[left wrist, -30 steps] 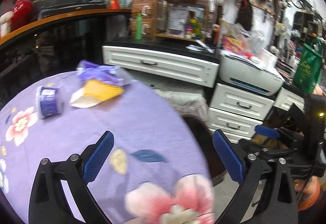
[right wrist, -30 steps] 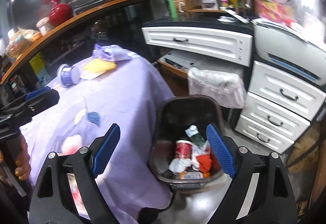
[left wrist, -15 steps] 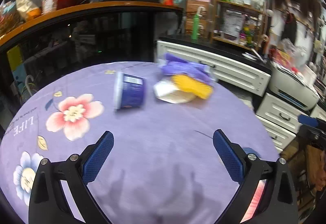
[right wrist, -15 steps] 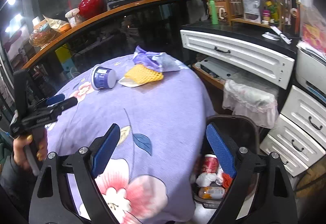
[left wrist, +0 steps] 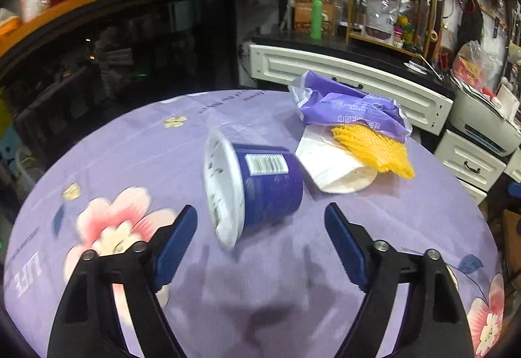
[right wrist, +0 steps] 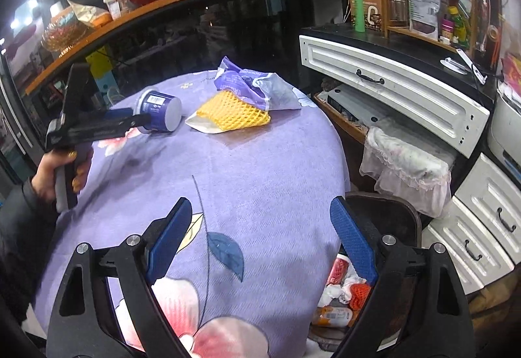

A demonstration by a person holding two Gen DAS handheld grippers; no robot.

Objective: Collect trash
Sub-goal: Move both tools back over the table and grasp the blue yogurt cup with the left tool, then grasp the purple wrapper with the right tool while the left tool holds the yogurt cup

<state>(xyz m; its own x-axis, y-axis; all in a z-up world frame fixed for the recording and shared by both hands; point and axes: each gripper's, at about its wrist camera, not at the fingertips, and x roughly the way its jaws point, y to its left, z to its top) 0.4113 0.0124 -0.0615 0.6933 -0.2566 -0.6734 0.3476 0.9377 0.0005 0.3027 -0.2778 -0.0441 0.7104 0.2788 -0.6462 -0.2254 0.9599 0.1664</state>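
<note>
Left gripper (left wrist: 260, 224): jaws just narrowing yet unclenched, short of the tipped dark-blue plastic tub (left wrist: 257, 185); straddle its wall squarely before clamping; right gripper (right wrist: 260, 227) released, empty.

The white paper (left wrist: 329, 167) is partly covered by the yellow foam net (left wrist: 374, 148), itself tucked under the purple bag (left wrist: 351, 110). The trash bin (right wrist: 390, 211) is largely hidden behind the table edge and the right gripper (right wrist: 260, 221), its contents only partly showing
</note>
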